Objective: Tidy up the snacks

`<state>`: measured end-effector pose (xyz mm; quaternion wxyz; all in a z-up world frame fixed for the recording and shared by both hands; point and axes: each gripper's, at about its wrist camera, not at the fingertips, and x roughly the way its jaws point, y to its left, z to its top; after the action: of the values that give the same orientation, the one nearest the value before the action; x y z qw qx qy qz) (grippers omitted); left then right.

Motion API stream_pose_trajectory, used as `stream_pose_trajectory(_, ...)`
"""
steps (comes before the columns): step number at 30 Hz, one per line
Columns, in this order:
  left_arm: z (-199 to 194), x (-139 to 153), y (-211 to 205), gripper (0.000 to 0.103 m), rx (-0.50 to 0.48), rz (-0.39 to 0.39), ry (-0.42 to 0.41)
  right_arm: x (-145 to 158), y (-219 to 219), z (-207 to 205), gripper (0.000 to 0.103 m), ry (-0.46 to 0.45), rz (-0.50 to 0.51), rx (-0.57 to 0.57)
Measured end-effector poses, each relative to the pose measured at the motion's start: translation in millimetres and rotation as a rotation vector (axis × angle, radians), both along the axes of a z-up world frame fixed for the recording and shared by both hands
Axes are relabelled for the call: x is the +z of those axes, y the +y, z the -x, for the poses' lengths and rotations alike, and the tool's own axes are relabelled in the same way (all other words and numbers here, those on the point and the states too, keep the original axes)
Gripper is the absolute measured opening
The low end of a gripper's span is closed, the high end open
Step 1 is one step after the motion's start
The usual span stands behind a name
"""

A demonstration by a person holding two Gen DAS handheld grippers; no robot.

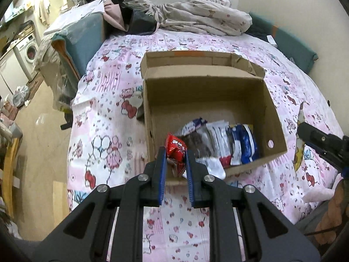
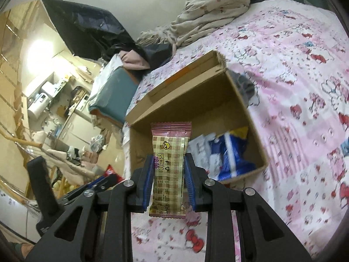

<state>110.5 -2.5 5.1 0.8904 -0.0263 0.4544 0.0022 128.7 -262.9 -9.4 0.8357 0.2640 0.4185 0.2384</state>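
Note:
An open cardboard box (image 1: 218, 91) sits on the pink patterned bedspread (image 1: 104, 118). Several blue, white and dark snack packets (image 1: 220, 144) lie at its near end. My left gripper (image 1: 175, 152) is shut on a red snack packet (image 1: 177, 150) over the box's near left corner. My right gripper (image 2: 169, 160) is shut on a long pink-and-cream checked snack bar (image 2: 170, 166), held upright just short of the box (image 2: 196, 100). The right gripper also shows at the right edge of the left wrist view (image 1: 322, 144).
Crumpled bedding (image 1: 196, 15) and dark clothes (image 1: 137, 19) are piled at the bed's far end. A teal cushion (image 1: 85, 41) stands at the bed's left side. Floor clutter and a washing machine (image 1: 28, 50) lie further left.

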Motion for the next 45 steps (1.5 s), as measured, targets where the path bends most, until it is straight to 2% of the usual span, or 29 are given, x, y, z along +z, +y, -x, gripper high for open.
stream_pose_trajectory(7,-23.0,-8.0,5.9,0.014,0.011,0.028,0.019,-15.3,-9.8,-28.6,0.029,0.050,0.026,-0.031)
stream_pose_trajectory(15,-47.6,-33.1,4.4,0.014,-0.014,0.062,0.081,-33.6,7.3,-48.0,0.029,0.090,0.090,-0.015)
stream_pose_trajectory(20,-55.7,-47.6,-2.2,0.014,-0.049,0.053,0.071,-45.9,10.1,-53.7,0.029,0.124,0.086,-0.015)
stream_pose_trajectory(27,-66.6,-58.9,0.7,0.015,-0.028,0.092,0.113,-63.9,18.2,-57.1,0.031,0.180,0.094,0.011)
stream_pose_trajectory(33,-65.6,-57.6,-4.2,0.017,-0.047,0.083,0.103,-64.9,29.5,-56.2,0.034,0.174,0.099,0.053)
stream_pose_trajectory(34,-65.1,-56.8,-4.6,0.019,-0.051,0.088,0.102,-65.0,30.8,-56.0,0.036,0.174,0.100,0.056)
stream_pose_trajectory(36,-63.8,-55.1,-5.3,0.028,-0.049,0.075,0.098,-63.7,31.7,-55.1,0.057,0.168,0.090,0.057)
stream_pose_trajectory(38,-62.1,-53.1,-5.2,0.050,-0.034,0.047,0.087,-60.7,30.4,-54.0,0.069,0.152,0.075,0.048)
stream_pose_trajectory(39,-61.4,-51.9,-4.5,0.055,-0.028,0.042,0.080,-58.0,29.5,-52.8,0.076,0.137,0.075,0.040)
stream_pose_trajectory(41,-59.3,-49.0,-1.8,0.073,-0.017,0.053,0.066,-54.3,29.5,-51.8,0.084,0.119,0.075,0.037)
stream_pose_trajectory(43,-56.3,-45.4,1.5,0.077,0.004,0.060,0.054,-49.7,29.5,-50.3,0.089,0.097,0.079,0.033)
stream_pose_trajectory(45,-53.2,-40.7,3.3,0.077,0.004,0.070,0.035,-43.2,29.8,-46.1,0.094,0.062,0.093,0.023)
